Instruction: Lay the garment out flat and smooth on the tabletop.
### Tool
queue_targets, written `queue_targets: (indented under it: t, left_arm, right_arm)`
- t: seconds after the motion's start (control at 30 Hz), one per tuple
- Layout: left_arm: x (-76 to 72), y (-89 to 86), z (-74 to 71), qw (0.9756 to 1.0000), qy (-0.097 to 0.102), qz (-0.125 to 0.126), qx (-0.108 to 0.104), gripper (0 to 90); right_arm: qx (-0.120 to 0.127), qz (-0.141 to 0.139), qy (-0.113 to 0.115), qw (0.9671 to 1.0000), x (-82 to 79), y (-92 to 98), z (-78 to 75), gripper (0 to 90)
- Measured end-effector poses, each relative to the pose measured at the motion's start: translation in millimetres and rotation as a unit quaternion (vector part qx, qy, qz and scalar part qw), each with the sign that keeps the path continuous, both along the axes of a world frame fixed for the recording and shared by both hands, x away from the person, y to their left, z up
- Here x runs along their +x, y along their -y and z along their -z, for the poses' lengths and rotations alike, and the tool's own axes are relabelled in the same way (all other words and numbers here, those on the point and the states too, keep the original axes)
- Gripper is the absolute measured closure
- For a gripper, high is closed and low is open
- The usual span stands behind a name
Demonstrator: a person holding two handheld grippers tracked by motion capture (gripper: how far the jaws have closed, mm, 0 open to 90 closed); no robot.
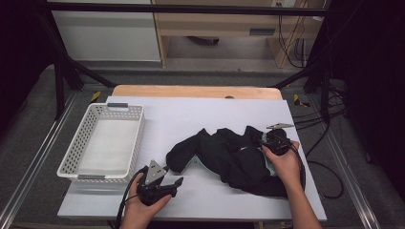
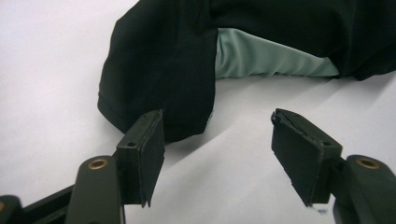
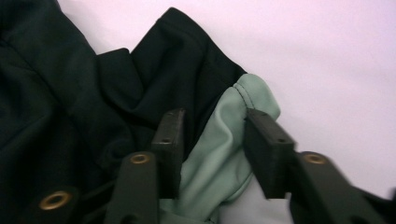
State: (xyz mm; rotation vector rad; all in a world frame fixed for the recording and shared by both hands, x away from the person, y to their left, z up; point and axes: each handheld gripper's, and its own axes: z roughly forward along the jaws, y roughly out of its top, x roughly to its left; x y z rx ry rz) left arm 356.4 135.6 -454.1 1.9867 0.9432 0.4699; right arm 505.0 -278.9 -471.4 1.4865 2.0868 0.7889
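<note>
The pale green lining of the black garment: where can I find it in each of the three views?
High view: the pale green lining peeks out at the black garment beside the person's right hand.
Left gripper view: upper middle, under the black fabric's fold, beyond the open jaws.
Right gripper view: lower middle, between the two jaws.
Shared landmark: the white table surface.
</note>
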Motion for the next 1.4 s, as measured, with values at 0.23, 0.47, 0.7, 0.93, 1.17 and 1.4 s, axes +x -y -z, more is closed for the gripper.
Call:
queue_targets:
  t: [0.23,0.47,0.7,0.93,1.17,1.4]
  left_arm:
    - [-1.0,-1.3,-0.9,1.0,0.001,-0.001,0.002,35.0]
    - [0.5,-3.5,-2.7,1.0,0.001,-0.001,0.0,36.7]
    - [4.1,6.1,-6.5,0.9998,0.016,0.005,0.008,41.3]
    - [43.6,32.6,-14.1,0.9981,0.04,0.007,0.046,43.2]
    - [77.8,47.8,8.8,0.9949,0.004,0.025,0.097,61.0]
    - [62.3,37.4,8.4,0.9961,-0.02,0.053,0.067,86.6]
  right_arm:
    - [0.015,0.004,0.007,0.9999,-11.8,8.2,-8.5,90.0]
    - [0.016,0.075,0.002,0.9971,-43.3,39.9,-13.2,90.0]
    - [0.064,0.096,0.03,0.9929,-55.3,48.9,-17.4,80.4]
    - [0.059,0.051,0.065,0.9948,-76.9,26.2,-27.3,67.8]
    - [0.062,0.035,0.075,0.9947,-76.4,21.0,-27.7,64.2]
    - [0.062,0.035,0.082,0.9941,-76.6,24.5,-27.9,64.3]
